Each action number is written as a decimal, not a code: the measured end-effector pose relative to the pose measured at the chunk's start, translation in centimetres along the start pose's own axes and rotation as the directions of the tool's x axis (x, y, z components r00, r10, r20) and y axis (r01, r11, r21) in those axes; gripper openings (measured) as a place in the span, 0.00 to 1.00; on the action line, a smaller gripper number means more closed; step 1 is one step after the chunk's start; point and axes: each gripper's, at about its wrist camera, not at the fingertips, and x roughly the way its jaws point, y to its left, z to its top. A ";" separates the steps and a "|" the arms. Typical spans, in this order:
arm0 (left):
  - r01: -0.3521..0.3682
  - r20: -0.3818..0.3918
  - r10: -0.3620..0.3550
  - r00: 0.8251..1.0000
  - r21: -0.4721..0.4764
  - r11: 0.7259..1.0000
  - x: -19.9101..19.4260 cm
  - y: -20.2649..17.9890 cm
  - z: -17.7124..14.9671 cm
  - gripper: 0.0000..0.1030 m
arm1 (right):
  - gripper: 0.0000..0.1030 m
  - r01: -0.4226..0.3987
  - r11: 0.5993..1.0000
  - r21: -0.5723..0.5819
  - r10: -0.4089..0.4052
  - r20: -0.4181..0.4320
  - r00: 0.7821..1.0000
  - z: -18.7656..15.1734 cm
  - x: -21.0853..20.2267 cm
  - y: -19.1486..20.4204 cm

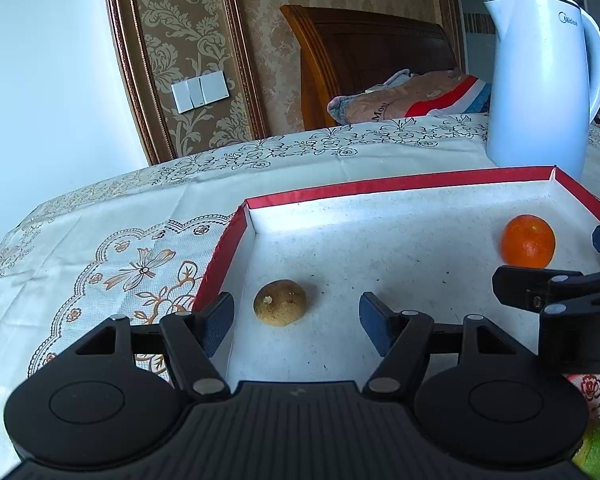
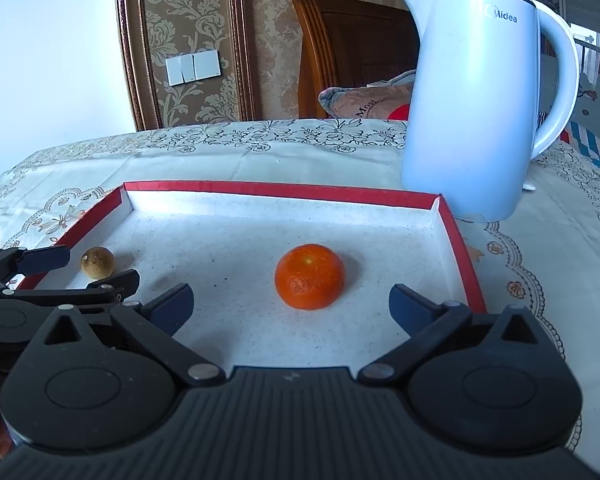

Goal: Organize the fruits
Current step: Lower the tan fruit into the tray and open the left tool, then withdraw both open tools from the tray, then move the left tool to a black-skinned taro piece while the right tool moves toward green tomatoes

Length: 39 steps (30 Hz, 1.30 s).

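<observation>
Fingers spread wide on both: left gripper (image 1: 296, 316) straddles brown fruit (image 1: 280, 302) near tray (image 2: 466, 264) left wall; right gripper (image 2: 292, 306) just short of orange (image 2: 309, 276), mid-tray. Both empty. Orange likely light, firm, rolls; pinch across widest middle.

You see a bright orange tangerine (image 2: 309, 277) and a dull brown fruit (image 1: 280, 302) in a red-rimmed, white-lined tray (image 2: 284, 189). The kettle (image 2: 474, 112) is pale blue. Your surface wears a cream cloth (image 1: 112, 216) with floral lace patterning.
</observation>
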 end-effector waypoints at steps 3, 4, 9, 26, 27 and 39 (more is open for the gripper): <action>0.008 0.000 -0.008 1.000 -0.001 1.000 -0.5 0.0 -0.3 0.67 | 1.00 -0.006 1.000 0.004 0.006 0.001 1.000 -0.2 -0.4 -0.1; 0.011 0.002 -0.011 1.000 -0.001 1.000 -0.7 0.1 -0.5 0.67 | 1.00 -0.008 1.000 0.007 0.008 0.000 1.000 -0.3 -0.5 -0.2; 0.028 0.009 -0.028 1.000 -0.009 1.000 -1.8 0.2 -1.0 0.67 | 1.00 -0.019 0.999 0.030 0.019 0.004 1.000 -1.1 -1.4 -0.6; 0.066 0.032 -0.063 0.997 -0.092 0.994 -5.3 2.1 -2.9 0.71 | 1.00 -0.033 0.997 0.063 0.032 0.024 0.999 -2.7 -3.3 -0.9; 0.065 0.034 -0.062 0.998 -0.097 0.993 -5.4 2.2 -2.9 0.71 | 1.00 -0.030 0.998 0.062 0.029 0.025 0.999 -2.7 -3.2 -0.9; 0.091 0.048 -0.085 0.995 -0.138 0.986 -7.9 4.0 -4.8 0.72 | 1.00 -0.045 0.996 0.079 0.039 0.071 0.997 -4.0 -5.5 -1.2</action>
